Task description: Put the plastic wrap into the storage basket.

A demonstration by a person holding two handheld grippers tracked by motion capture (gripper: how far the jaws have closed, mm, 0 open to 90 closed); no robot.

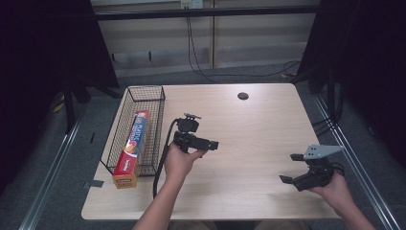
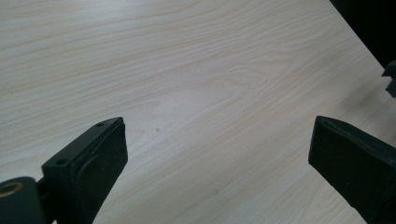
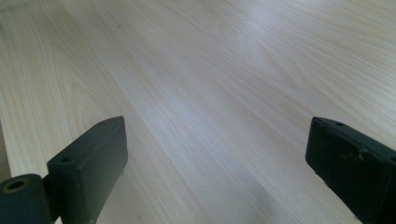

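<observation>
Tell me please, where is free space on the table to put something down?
Bare table runs from the wire basket to the right edge, between the left gripper and right gripper, and beyond them up to the round hole. Crowded: the left side, where the long box lies in the basket.

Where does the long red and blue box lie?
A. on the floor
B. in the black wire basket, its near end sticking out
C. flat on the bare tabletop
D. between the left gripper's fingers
B: the high view shows the box lying lengthwise in the wire basket, its near end past the basket's front.
</observation>
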